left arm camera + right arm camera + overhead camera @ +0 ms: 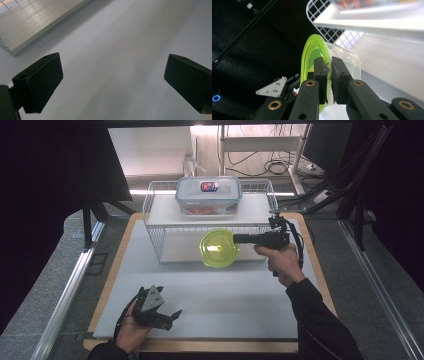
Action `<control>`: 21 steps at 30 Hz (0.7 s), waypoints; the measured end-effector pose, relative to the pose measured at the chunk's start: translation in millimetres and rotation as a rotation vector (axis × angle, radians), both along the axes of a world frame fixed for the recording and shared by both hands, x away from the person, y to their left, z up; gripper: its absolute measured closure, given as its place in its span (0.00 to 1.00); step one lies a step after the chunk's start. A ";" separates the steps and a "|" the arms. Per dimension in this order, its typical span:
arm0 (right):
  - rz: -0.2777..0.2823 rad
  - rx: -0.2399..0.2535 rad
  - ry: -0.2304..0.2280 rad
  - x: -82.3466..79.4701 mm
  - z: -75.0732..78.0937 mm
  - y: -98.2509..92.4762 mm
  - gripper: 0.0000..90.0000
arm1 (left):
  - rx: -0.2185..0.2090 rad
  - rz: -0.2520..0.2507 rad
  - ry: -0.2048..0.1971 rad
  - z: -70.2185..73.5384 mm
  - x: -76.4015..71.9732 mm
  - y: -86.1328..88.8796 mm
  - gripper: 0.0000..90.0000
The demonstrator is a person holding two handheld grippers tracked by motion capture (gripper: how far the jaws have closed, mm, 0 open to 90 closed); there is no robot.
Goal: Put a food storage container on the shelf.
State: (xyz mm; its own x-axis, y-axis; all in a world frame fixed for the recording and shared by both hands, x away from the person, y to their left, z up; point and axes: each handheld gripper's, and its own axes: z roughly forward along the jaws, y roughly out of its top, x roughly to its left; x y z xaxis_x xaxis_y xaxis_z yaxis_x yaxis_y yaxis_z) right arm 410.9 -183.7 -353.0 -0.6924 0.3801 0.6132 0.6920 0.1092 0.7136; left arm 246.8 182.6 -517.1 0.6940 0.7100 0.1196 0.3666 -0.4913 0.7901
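A round clear tub with a lime-green lid [219, 248] hangs tipped on its side in front of the wire rack's lower shelf. My right gripper [235, 239] is shut on its rim and points left. In the right gripper view the jaws [329, 67] pinch the rim where the green lid [308, 57] meets the clear wall [348, 58]. My left gripper [170, 309] rests low at the mat's near left corner, open. In the left gripper view its pads [40, 82] stand wide apart over bare grey mat, with nothing between them.
A white wire rack [150, 205] with two shelves stands at the back of the grey mat [225, 300]. A clear box with a blue-rimmed lid [208, 194] sits on its top shelf. A wooden edge borders the mat; dark stands and cables lie beyond.
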 end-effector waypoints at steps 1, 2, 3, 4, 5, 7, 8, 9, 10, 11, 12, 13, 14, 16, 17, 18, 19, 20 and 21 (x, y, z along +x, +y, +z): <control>-0.003 0.002 -0.006 1.0 4.0 -0.1 0.94 | -0.002 0.000 -0.002 0.0 0.2 0.1 0.02; -0.004 0.007 -0.008 1.9 8.0 -0.3 0.94 | -0.005 0.002 -0.002 0.1 0.2 0.2 0.02; -0.008 0.011 -0.013 2.9 11.9 -0.3 0.94 | -0.015 0.001 0.003 0.3 0.2 0.4 0.02; -0.009 0.013 -0.015 4.0 15.9 -0.4 0.94 | -0.027 0.002 0.006 0.5 0.3 0.6 0.01; -0.010 0.017 -0.019 5.1 19.8 -0.4 0.94 | -0.034 0.002 0.008 0.8 0.4 0.9 0.01; -0.013 0.022 -0.028 7.2 27.3 -0.1 0.94 | -0.040 0.004 0.009 1.3 0.4 1.4 0.01; -0.014 0.026 -0.033 8.3 30.8 0.3 0.94 | -0.044 0.005 0.011 1.3 0.5 1.6 0.01; -0.015 0.028 -0.033 9.4 34.3 0.7 0.94 | -0.045 0.005 0.013 1.3 0.5 1.7 0.01; -0.014 0.033 -0.035 10.4 36.8 1.1 0.94 | -0.043 0.006 0.013 1.2 0.6 1.7 0.01; -0.017 0.033 -0.037 11.8 41.2 1.9 0.94 | -0.044 0.005 0.014 1.3 0.5 1.6 0.01; -0.017 0.031 -0.041 13.0 44.7 2.7 0.94 | -0.049 0.007 0.013 1.1 0.4 1.3 0.01; -0.020 0.032 -0.045 14.5 48.2 3.3 0.94 | -0.050 0.007 0.013 1.1 0.4 1.2 0.01; -0.021 0.034 -0.047 15.8 50.7 3.8 0.94 | -0.050 0.007 0.013 1.1 0.4 1.3 0.01; -0.028 0.039 -0.049 19.6 58.7 4.9 0.94 | -0.049 0.006 0.013 1.2 0.4 1.4 0.01; -0.032 0.041 -0.051 21.0 61.5 5.4 0.94 | -0.047 0.007 0.014 1.3 0.3 1.5 0.01; -0.036 0.043 -0.052 22.8 65.2 6.0 0.94 | -0.047 0.006 0.015 1.3 0.4 1.6 0.01; -0.040 0.047 -0.057 25.3 69.8 6.9 0.94 | -0.048 0.006 0.015 1.2 0.4 1.5 0.01; -0.044 0.049 -0.058 26.8 72.6 7.7 0.94 | -0.046 0.005 0.015 1.1 0.4 1.4 0.01; -0.048 0.052 -0.062 29.5 77.2 9.2 0.94 | -0.045 0.005 0.015 1.0 0.4 1.2 0.01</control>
State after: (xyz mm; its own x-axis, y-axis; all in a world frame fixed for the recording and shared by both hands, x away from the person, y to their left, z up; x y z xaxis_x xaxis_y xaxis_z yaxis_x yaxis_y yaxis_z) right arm 440.4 -174.4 -275.8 -0.7115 0.3826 0.5893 0.6496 0.0386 0.7593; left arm 247.2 183.8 -516.1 0.6922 0.7176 0.0768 0.3810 -0.4537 0.8056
